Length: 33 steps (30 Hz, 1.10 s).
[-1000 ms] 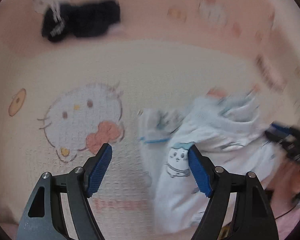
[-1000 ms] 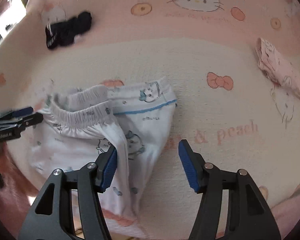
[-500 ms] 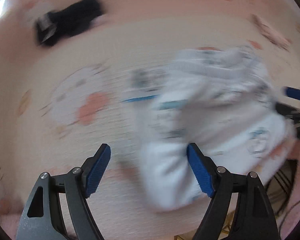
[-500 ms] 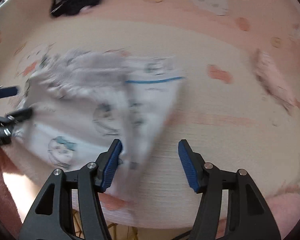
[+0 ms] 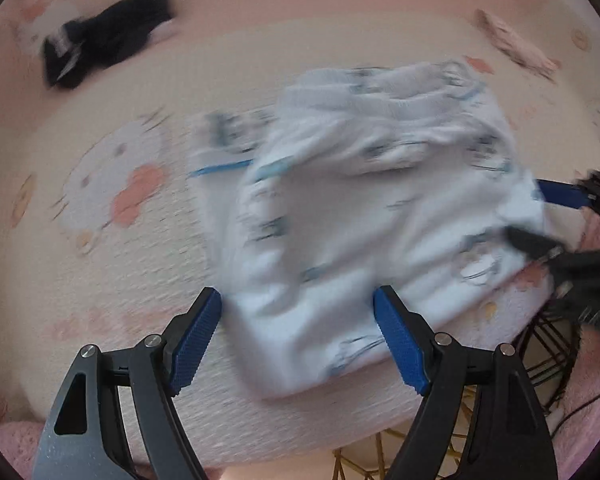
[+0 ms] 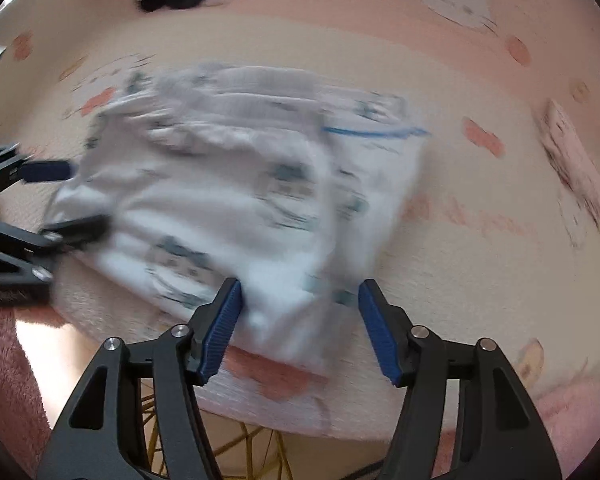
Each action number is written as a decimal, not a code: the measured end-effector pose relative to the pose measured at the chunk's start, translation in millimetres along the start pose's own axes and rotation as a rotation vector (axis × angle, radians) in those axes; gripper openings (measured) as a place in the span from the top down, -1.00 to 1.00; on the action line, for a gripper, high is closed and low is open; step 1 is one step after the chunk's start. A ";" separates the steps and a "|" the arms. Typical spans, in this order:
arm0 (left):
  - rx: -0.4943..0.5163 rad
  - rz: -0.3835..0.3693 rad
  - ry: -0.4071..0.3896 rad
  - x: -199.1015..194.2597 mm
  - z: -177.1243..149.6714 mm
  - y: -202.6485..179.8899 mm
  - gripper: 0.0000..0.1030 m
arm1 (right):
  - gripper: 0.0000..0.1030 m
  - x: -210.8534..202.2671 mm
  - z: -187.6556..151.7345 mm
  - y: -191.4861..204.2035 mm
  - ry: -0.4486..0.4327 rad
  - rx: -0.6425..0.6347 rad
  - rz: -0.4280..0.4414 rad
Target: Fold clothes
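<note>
Both hand-held grippers, left (image 5: 298,340) and right (image 6: 299,328), jaws apart over shorts (image 5: 364,208); careless pinch risks grabbing single layer, unravelling fold.

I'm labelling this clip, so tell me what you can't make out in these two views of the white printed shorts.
- White printed cotton shorts: motion blur smears the cartoon prints and fold lines in both views.
- Black crumpled garment: blurred in the left view, cut by the top edge in the right.
- Pink patterned cloth: too blurred to identify.
- Both tongs, left and right: open, but contact with the shorts is unclear.
</note>
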State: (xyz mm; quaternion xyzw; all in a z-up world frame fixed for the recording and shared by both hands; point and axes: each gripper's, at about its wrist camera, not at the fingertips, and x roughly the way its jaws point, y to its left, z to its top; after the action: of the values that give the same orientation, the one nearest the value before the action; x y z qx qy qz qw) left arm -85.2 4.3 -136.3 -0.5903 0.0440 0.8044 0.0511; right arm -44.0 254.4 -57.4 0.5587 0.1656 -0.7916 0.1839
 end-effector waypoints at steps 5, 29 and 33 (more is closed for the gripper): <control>-0.123 0.004 0.028 -2.4 -11.5 58.0 -0.59 | -0.20 -10.4 -3.3 -22.8 0.005 0.060 -0.042; -0.063 0.034 0.040 15.5 -13.6 117.2 -0.61 | -0.23 -29.3 -25.5 -10.4 0.050 0.130 0.049; -0.183 0.078 0.008 5.3 -19.8 169.7 -0.61 | -0.23 -43.2 -25.9 -25.4 0.025 0.201 0.020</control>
State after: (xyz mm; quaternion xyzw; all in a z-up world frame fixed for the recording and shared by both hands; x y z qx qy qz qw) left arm -90.8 -166.2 -145.5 -0.5935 -0.0063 0.8041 -0.0347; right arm -21.4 293.4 -23.4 0.5858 0.0822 -0.7953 0.1329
